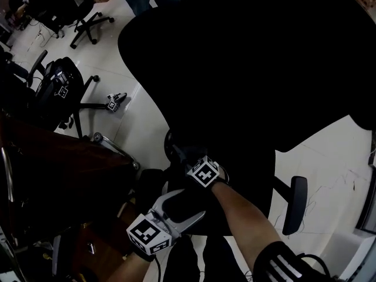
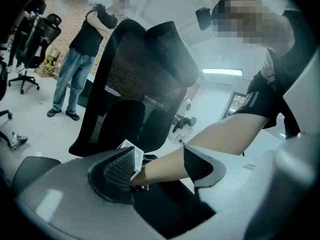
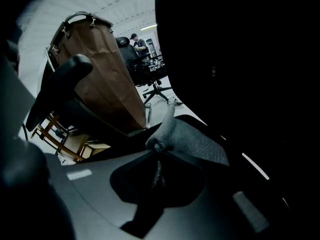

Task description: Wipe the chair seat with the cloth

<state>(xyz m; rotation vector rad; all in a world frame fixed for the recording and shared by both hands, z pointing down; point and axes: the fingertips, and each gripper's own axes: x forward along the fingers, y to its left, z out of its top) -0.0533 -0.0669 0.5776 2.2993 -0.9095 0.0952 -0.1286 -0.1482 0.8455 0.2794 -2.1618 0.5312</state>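
The right gripper (image 3: pixel 157 153) has its jaws pinched together on a bunched corner of the grey, nubbly cloth (image 3: pixel 190 140), whose loose end drapes against a smooth black curve of the chair (image 1: pixel 252 81). The very dark head view shows that chair only as one broad black shape, with the cloth lost in it. The left gripper (image 2: pixel 160 166) holds its ribbed, wedge-shaped pads (image 2: pixel 119 166) apart and empty, and the person's bare forearm (image 2: pixel 225 134) crosses beyond them in front of a black mesh backrest (image 2: pixel 135 69).
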